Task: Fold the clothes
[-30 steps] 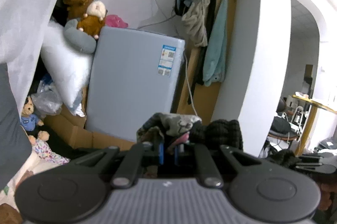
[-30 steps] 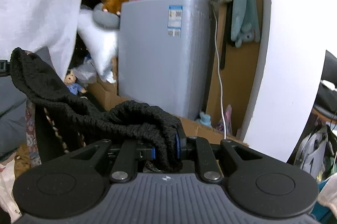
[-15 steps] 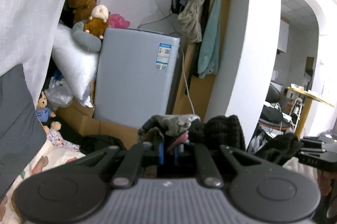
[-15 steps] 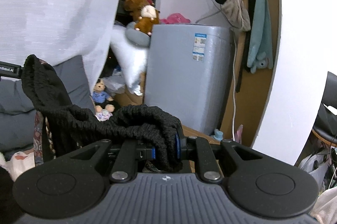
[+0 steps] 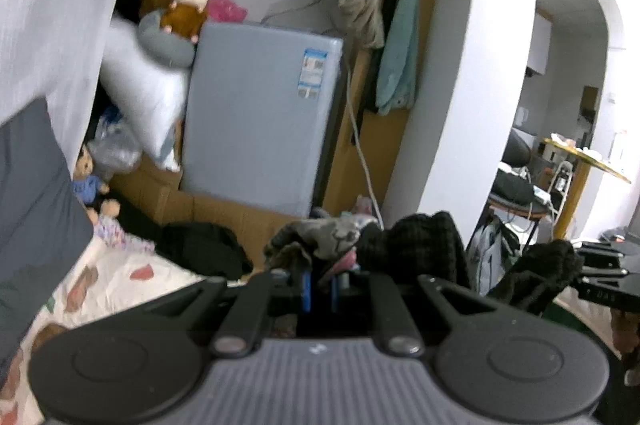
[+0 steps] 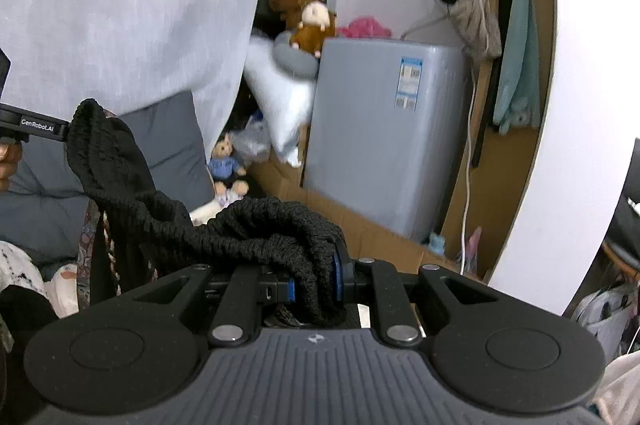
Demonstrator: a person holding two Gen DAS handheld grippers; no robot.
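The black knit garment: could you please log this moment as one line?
left tool: shut on black knit garment | right tool: shut on black knit garment | garment: held up, spanning both tools | fold: not yet done

"GenRobot.AI" on the left hand-held gripper (image 6: pixel 66 131); appliance sticker (image 6: pixel 409 83) illegible.

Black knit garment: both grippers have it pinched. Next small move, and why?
Probably lower it toward the patterned bed sheet. The left gripper and right gripper each clamp a bunched edge of the black knit garment, which sags between them in mid-air, so it needs a flat surface before folding.
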